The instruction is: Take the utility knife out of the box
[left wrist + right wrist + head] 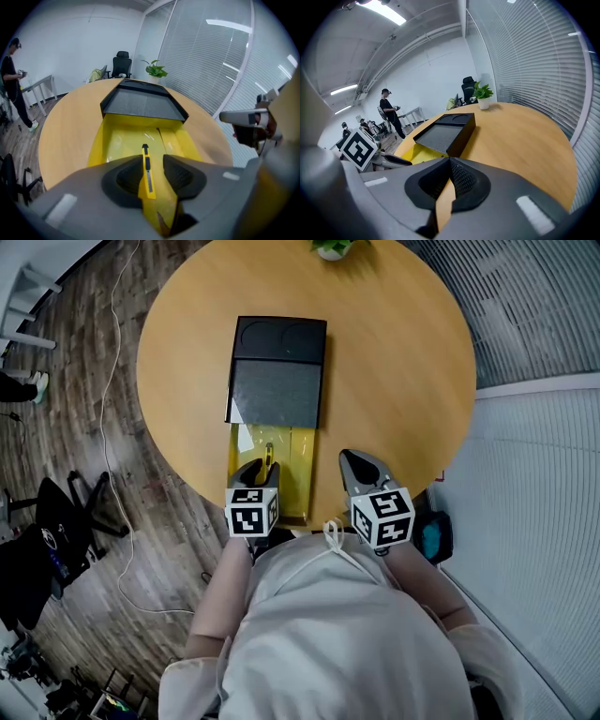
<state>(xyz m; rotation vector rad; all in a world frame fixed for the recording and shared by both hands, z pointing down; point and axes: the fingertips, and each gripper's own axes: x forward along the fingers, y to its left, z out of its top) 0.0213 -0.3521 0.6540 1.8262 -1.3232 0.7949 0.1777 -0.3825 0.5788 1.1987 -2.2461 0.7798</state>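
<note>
- Office room: round wooden desk (394, 381) on plank floor, blinds along one side, potted plant (330, 247) at far edge.
- On desk: open yellow box (295, 479) at near edge, black foam tray (277, 381) lying over its far end.
- Inside box: utility knife (147, 171), yellow with black slider, lying flat and lengthwise on box bottom.
- Left tool (153, 161): angled down into box, jaws spread, knife between them, pads not closed on it.
- Right tool (450, 161): over bare desk just right of box, jaws pressed together, nothing gripped.
</note>
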